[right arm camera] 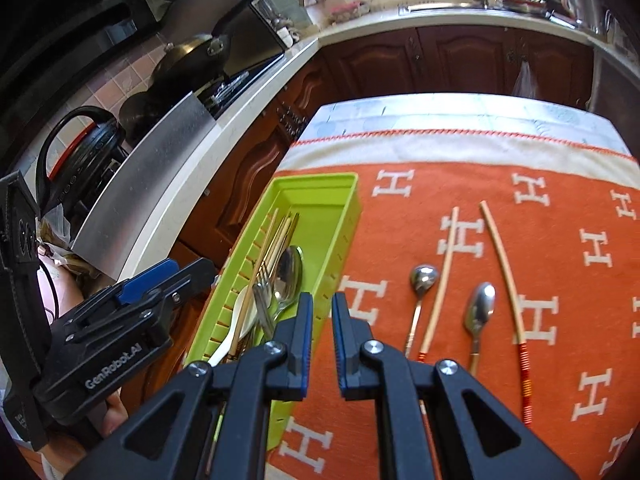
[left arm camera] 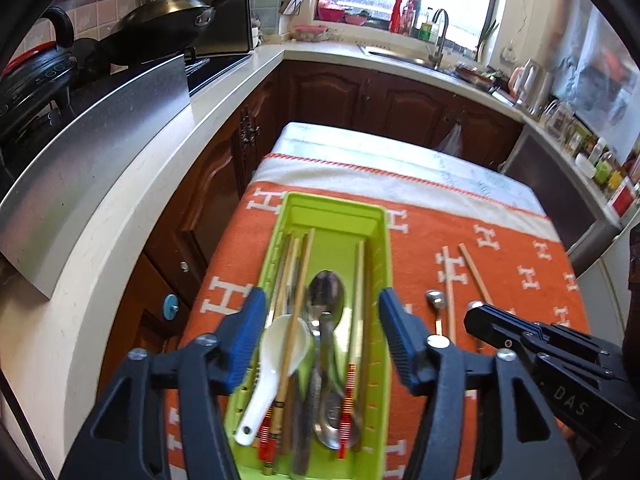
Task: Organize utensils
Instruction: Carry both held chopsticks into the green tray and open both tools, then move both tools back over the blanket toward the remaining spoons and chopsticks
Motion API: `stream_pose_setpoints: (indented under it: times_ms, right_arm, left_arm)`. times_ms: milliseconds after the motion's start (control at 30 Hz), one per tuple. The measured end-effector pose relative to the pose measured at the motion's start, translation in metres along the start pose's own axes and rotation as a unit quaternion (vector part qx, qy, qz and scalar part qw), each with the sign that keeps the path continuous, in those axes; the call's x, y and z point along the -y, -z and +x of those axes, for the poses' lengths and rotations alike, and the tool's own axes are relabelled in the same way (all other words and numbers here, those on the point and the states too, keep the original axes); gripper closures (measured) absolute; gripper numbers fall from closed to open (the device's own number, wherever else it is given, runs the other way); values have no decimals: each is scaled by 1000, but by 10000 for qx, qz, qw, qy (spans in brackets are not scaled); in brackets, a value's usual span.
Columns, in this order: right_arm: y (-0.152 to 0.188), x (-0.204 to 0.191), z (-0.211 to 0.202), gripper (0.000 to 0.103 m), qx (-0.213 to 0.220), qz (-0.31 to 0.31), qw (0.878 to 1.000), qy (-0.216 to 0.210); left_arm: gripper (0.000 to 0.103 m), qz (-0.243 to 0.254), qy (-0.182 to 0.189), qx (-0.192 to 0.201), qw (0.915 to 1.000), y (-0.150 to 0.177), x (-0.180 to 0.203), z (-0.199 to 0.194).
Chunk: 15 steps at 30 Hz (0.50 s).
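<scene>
Kitchen counters wrap around us, and in front lies an orange cloth [right arm camera: 500, 280] patterned with white letters, spread over a small table. On it sits the green tray [left arm camera: 378, 248], right under our left gripper [left arm camera: 322, 336], whose blue-padded fingers [left arm camera: 246, 332] stand spread apart over it with nothing between the pads. Below and beyond those fingers the tray already holds a white ceramic spoon [left arm camera: 276, 360], a large steel spoon [left arm camera: 326, 296] and several chopsticks.

Our right gripper [right arm camera: 322, 340] has its jaws drawn nearly together with only a narrow gap, and nothing is in it. Just to the right of its fingers, out on the cloth, lie the things left to sort: a round-bowled small spoon [right arm camera: 423, 280], a teaspoon [right arm camera: 479, 308], a straight chopstick [right arm camera: 440, 280] between the two spoons, and a second chopstick [right arm camera: 506, 280] farther right.

We judge these all light and stiff. The steel spoons look slick, so we would pinch the thin handle near its middle, across its width. The chopsticks look thin and apt to roll; the ribbed red bands near their close ends likely offer the better grip.
</scene>
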State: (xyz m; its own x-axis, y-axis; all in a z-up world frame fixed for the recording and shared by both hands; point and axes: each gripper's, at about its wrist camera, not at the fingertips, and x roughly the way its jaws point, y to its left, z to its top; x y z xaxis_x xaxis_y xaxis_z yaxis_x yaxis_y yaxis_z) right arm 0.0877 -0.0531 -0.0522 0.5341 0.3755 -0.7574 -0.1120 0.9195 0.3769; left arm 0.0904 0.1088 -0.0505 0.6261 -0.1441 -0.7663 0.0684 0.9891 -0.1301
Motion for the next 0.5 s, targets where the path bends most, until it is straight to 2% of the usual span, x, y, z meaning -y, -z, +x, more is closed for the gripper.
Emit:
stream_pose_setpoints:
  times_ms: [133, 200, 267, 400, 500]
  right_arm:
    - [1, 6, -16, 93, 211, -19, 9997, 102]
    - [2, 9, -24, 93, 317, -32, 9994, 161]
    - [3, 15, -33, 93, 431, -42, 9988, 236]
    - [8, 29, -48, 93, 616, -37, 9972, 427]
    - [13, 43, -57, 93, 710, 17, 9956, 609]
  left_arm:
    - [33, -91, 132, 94, 9998, 1, 9, -8]
    - [25, -68, 124, 140, 9998, 3, 16, -11]
    - [22, -42, 169, 175, 9997, 5, 23, -14]
    - [22, 145, 489, 56, 9987, 11, 46, -12]
    - [22, 335, 558, 57, 9979, 19, 68, -10]
